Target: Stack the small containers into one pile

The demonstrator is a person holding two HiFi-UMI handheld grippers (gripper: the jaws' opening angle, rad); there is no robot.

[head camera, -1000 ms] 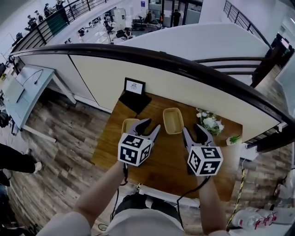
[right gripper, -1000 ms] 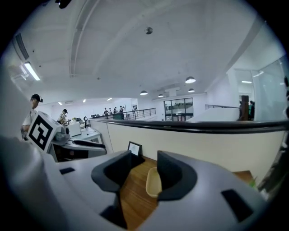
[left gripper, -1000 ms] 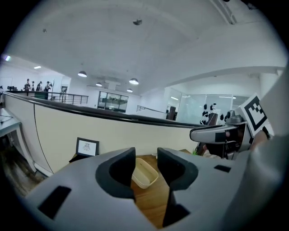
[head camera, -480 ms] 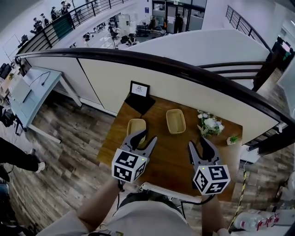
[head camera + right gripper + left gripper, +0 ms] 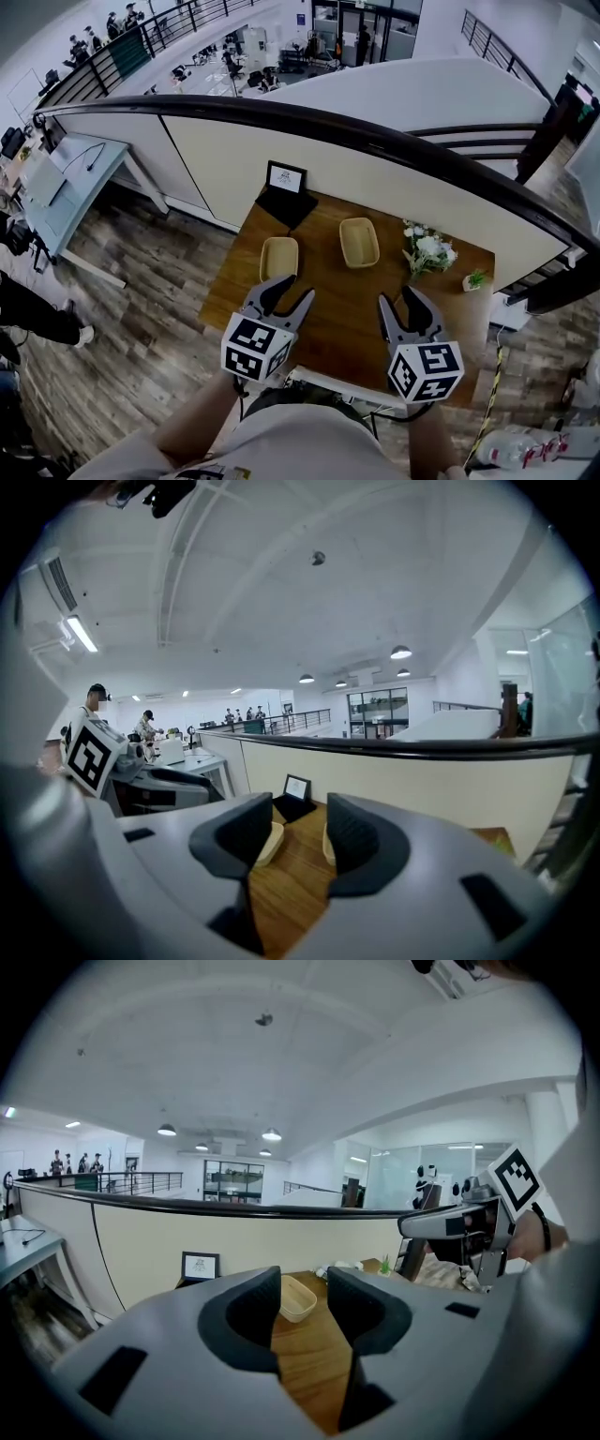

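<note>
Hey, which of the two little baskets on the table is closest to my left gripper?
The left-hand basket, just ahead of the left gripper. The other basket sits farther right and farther back, toward the flowers.

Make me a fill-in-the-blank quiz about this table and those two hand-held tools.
The table holds the left container and the right container, ____ containers in all.
The left tool and the right tool each grip ____.
In the head view, the white flowers lie on the table's ____ side.
Missing words: two; nothing; right.
</note>
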